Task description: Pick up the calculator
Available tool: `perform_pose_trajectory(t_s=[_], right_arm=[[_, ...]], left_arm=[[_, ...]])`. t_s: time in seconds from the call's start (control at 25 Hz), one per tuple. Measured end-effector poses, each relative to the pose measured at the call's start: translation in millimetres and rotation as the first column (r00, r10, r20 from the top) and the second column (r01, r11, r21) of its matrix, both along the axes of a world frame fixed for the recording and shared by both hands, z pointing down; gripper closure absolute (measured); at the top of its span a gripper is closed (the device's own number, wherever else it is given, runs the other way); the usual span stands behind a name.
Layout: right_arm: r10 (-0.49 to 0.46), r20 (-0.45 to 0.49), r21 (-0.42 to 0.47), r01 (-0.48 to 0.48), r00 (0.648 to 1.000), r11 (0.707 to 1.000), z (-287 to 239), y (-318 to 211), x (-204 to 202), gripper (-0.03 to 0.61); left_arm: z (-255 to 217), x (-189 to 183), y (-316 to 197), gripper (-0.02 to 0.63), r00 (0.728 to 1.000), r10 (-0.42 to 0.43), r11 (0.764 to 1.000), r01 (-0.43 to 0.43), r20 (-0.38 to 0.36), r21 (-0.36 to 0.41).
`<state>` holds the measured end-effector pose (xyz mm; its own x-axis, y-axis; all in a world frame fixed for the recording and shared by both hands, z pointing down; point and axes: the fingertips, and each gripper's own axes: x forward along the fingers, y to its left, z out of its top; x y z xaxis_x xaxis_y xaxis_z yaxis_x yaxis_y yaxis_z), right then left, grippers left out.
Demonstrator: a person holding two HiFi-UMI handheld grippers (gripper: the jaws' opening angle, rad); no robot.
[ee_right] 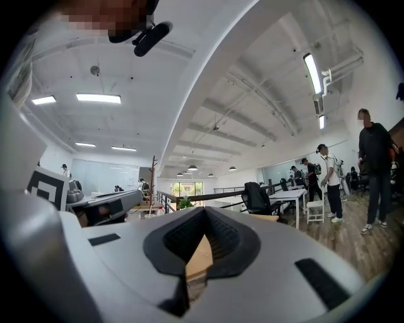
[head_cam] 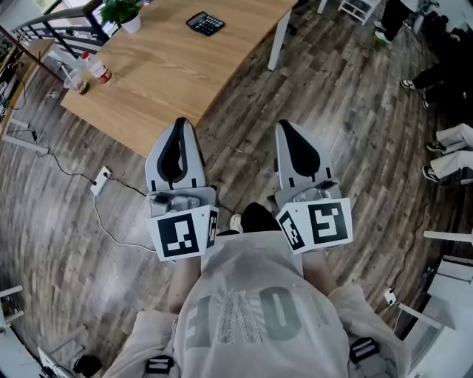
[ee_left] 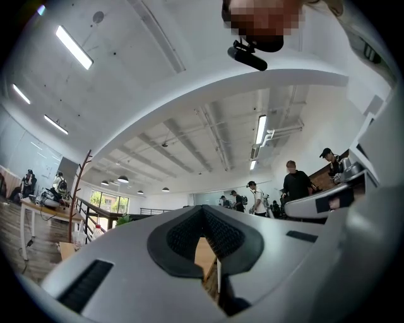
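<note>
The black calculator (head_cam: 205, 23) lies on the far part of the light wooden table (head_cam: 170, 74), well ahead of both grippers. Both grippers are held side by side over the wood floor, short of the table's near corner. The left gripper (head_cam: 179, 122) is shut with nothing in it, and the right gripper (head_cam: 288, 125) looks the same. In the left gripper view the jaws (ee_left: 203, 208) meet at their tips, and a sliver of table shows through the gap below them. In the right gripper view the jaws (ee_right: 205, 210) also meet. The calculator shows in neither gripper view.
On the table's left end stand a potted plant (head_cam: 126, 13), a bottle (head_cam: 98, 69) and a cup (head_cam: 77, 83). A white table leg (head_cam: 278, 40) stands ahead. A power strip (head_cam: 100, 181) with its cable lies on the floor at left. Seated people's legs (head_cam: 451, 148) are at right.
</note>
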<state>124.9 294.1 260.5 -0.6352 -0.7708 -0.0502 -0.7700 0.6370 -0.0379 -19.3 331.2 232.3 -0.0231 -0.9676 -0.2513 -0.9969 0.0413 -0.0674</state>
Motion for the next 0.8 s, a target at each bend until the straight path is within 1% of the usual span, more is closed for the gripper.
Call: perform_pose_trajectory(t_s=[0.12, 0.24, 0.4, 0.56, 0.68, 0.8], right_arm=[[0.013, -0.011, -0.012, -0.013, 1.0, 1.0, 4, -6, 0, 0.56], [0.011, -0.022, -0.014, -0.011, 1.0, 1.0, 7, -18, -5, 0.56], [0.001, -0.015, 0.001, -0.001, 1.0, 1.0, 8, -33, -10, 0.56], [-0.021, 0.002, 0.037, 0.021, 1.0, 0.999, 4, -55, -18, 0.56], [-0.057, 0.025, 0.068, 0.055, 0.998, 0.996, -1, -83, -27, 0.56], [-0.089, 0.031, 0.078, 0.086, 0.996, 0.993, -4, -117, -33, 0.56]], left_arm=[[1, -1, -8, 0.604, 1.0, 0.016, 1.0, -0.016, -0.002, -0.009], [-2, -2, -14, 0.604, 1.0, 0.027, 1.0, -0.027, -0.006, 0.01], [-1, -7, -25, 0.606, 1.0, 0.021, 0.999, -0.021, -0.001, 0.03], [-5, -16, -45, 0.604, 1.0, 0.001, 0.998, -0.001, 0.015, 0.057], [-8, -24, -69, 0.605, 0.999, -0.029, 0.997, 0.026, 0.046, 0.071], [-11, -29, -99, 0.604, 0.997, -0.051, 0.997, 0.046, 0.065, 0.07]])
